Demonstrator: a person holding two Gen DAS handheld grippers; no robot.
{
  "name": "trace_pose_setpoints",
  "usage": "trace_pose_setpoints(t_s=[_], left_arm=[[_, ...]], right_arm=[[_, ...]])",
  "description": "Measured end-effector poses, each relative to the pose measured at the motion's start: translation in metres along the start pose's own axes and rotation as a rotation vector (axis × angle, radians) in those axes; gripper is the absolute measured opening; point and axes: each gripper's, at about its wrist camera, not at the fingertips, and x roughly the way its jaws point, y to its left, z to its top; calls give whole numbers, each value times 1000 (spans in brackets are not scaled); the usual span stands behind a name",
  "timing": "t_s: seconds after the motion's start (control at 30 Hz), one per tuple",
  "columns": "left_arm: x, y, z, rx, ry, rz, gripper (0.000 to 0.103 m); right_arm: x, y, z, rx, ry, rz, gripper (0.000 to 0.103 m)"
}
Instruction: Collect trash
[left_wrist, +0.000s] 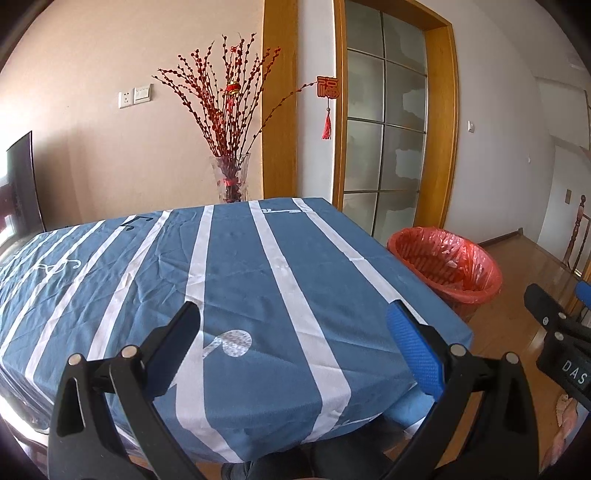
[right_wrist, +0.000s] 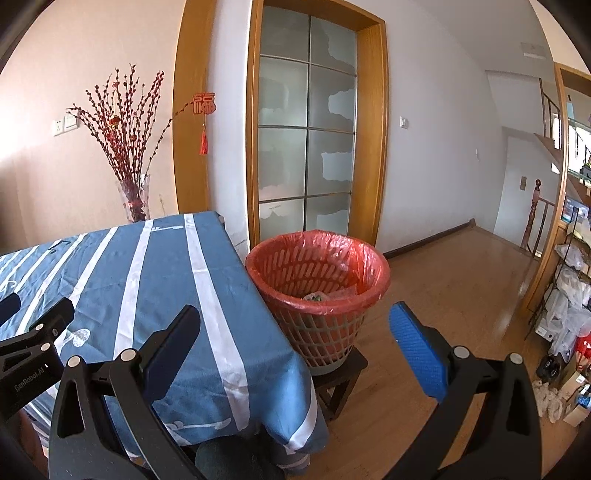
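Your two tongs, left tongs and right tongs, gape wide, gripping nothing. One round lattice basket, lined with a crinkly red plastic bag, sits on a dark stool beside the blue-and-white striped cloth tabletop, some trash inside.

Both views look forward from the near edge of the worktop. The left faces its striped cloth; the right faces the bin. Both share worktop, bin, vase and door.
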Motion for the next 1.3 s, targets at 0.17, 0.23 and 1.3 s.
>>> trace_pose_setpoints(t_s=[0.17,0.23,1.3], left_arm=[[-1,1,-1,-1,1,0,99],[-2,1,-3,-3,1,0,99],[-13,8,-4,-39,-29,40,99]], right_arm=[[-1,-1,-4,5,21,6,101],[-2,0,-5,5,25,9,101],[-2,1,-9,-6,48,25,101]])
